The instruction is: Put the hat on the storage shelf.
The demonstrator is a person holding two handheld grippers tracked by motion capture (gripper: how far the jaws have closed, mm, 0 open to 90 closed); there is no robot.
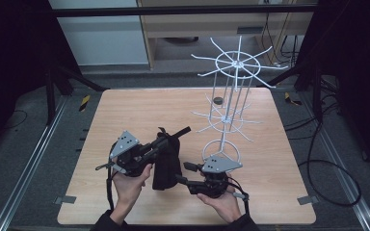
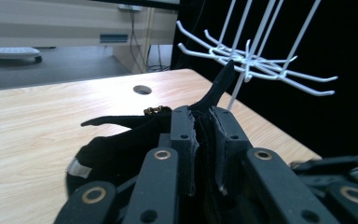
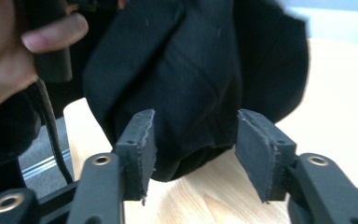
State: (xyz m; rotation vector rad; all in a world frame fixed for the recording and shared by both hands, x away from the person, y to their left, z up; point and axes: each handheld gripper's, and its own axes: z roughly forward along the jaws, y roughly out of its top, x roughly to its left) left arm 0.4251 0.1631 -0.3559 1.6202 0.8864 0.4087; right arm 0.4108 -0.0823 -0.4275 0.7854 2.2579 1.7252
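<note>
Two grippers: left (image 1: pixel 160 141) jaws pinch a limp black pouch (image 1: pixel 167 166) (strap upright), right (image 1: pixel 182 173) jaws spread.

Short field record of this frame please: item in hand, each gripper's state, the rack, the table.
item: black cap, lifted by its back edge, lower part near the table
left gripper: shut on the cap's fabric, strap sticking up past it
right gripper: open, jaws facing the cap, not pressing
rack: white wire hook stand, upright, nothing on its hooks
table: light wood

No text, label, brand or number can be read on anything here
</note>
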